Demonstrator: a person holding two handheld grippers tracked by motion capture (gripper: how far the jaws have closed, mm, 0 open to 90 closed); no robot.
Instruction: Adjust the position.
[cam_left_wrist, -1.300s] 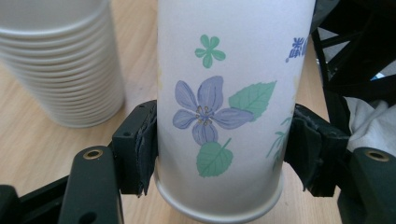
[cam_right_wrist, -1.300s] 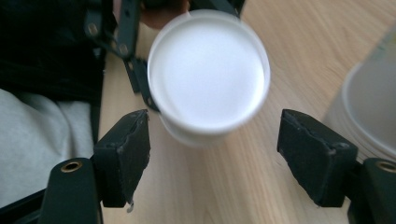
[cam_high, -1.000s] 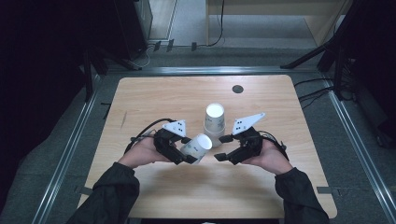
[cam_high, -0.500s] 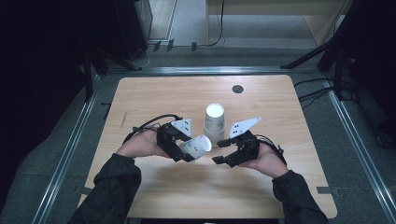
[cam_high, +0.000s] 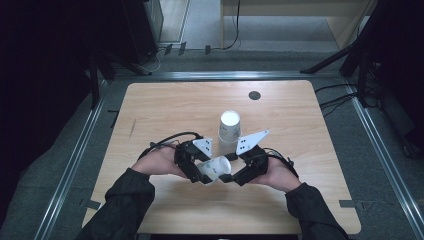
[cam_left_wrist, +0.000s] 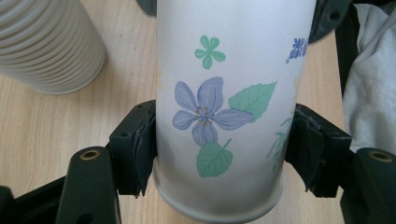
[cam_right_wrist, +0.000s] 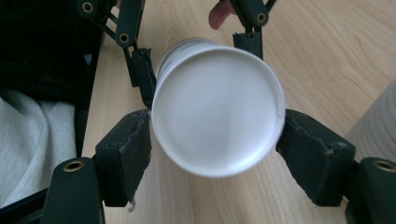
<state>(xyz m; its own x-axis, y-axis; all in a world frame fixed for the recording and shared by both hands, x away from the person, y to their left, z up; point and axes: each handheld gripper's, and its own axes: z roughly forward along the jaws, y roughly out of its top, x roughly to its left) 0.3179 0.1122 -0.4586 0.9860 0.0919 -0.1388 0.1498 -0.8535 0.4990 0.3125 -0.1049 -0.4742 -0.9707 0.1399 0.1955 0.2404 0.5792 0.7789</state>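
**Mia:** Where is the flower cup (cam_high: 216, 168)?

**Ben:** It lies on its side, held up a little above the tabletop (cam_high: 165, 107), close to the near edge and about the middle of it. The left claw (cam_high: 200, 172) is closed on it. Its two pads (cam_left_wrist: 140, 144) press on both sides of the cup, near the rim.

**Mia:** And the right claw (cam_high: 234, 176)?

**Ben:** It is right at the other end, the flat bottom end. In the right gripper view the round white bottom sits between its pads (cam_right_wrist: 128, 154). The claw is open about as wide as the cup. The pads look very close to the sides, but I cannot tell if they squeeze it yet.

**Mia:** What else is there?

**Ben:** A stack of cups (cam_high: 229, 131) stands upside down just behind the two claws, near the middle of the tabletop. A small dark round spot (cam_high: 254, 95) is near the far edge.

**Mia:** So what step is this?

**Ben:** I think it is the pass. One claw hands the flower cup to the other.

**Mia:** What comes next?

**Ben:** I think the right claw must close gently on the bottom end. Paper bends, so not too hard. Then the left claw can let go.
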